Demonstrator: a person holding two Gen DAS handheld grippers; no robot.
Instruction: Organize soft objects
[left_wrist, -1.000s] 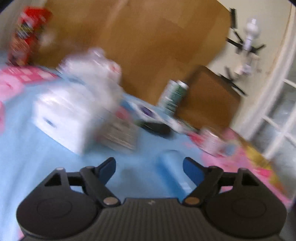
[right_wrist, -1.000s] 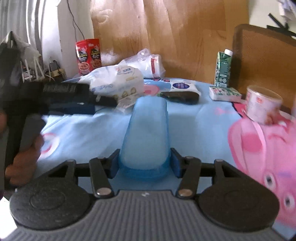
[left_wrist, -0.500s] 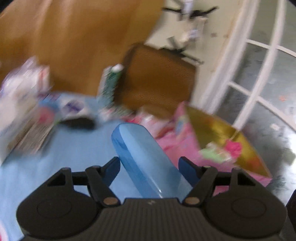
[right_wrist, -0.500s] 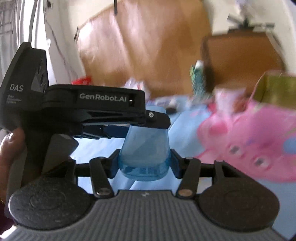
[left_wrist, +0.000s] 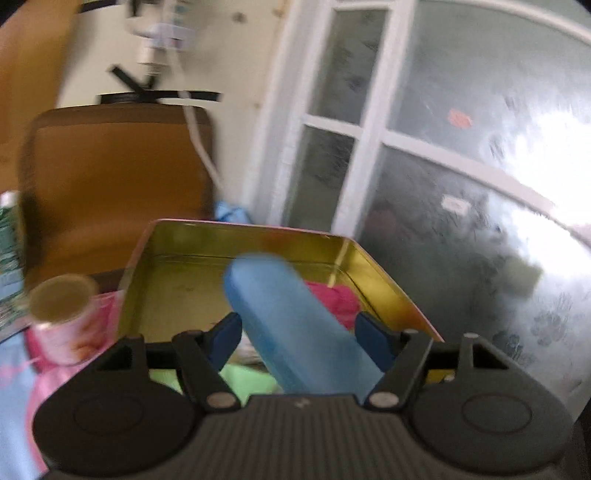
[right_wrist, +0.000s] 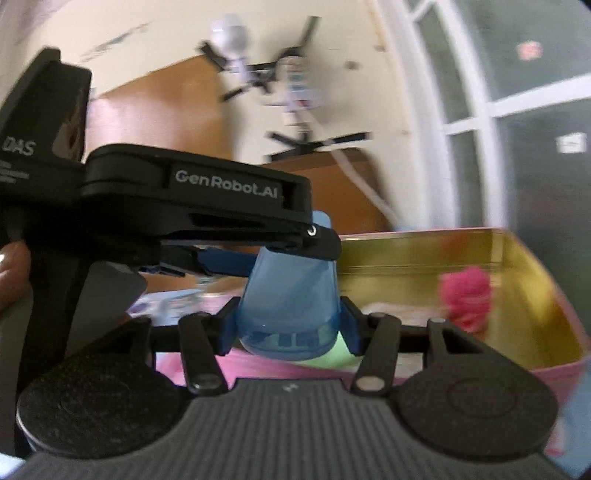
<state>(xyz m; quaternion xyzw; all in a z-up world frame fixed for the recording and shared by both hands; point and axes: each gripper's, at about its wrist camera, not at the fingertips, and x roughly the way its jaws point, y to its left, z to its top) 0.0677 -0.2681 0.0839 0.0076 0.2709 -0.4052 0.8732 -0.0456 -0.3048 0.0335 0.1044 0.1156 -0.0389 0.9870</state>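
A translucent blue soft case (left_wrist: 280, 302) is held at both ends. My left gripper (left_wrist: 299, 332) is shut on one end, with the case running slantwise up and left between its blue pads. My right gripper (right_wrist: 288, 321) is shut on the wider end of the blue case (right_wrist: 291, 291). In the right wrist view the left gripper (right_wrist: 288, 254) reaches in from the left and clamps the case's far end, with a hand behind it. Just beyond stands an open pink tin with a gold inside (left_wrist: 332, 251). A pink soft thing (left_wrist: 340, 299) and something green (left_wrist: 240, 380) lie in it.
A pink-patterned cup (left_wrist: 62, 317) stands left of the tin, with a brown chair back (left_wrist: 110, 177) behind it. Frosted glass panes in white frames (left_wrist: 461, 184) fill the right. In the right wrist view the tin (right_wrist: 517, 251) lies ahead to the right.
Both grippers have swung right with the blue case, from over the blue cloth to the open tin. The left gripper, open a second ago, has closed on the case's far end.
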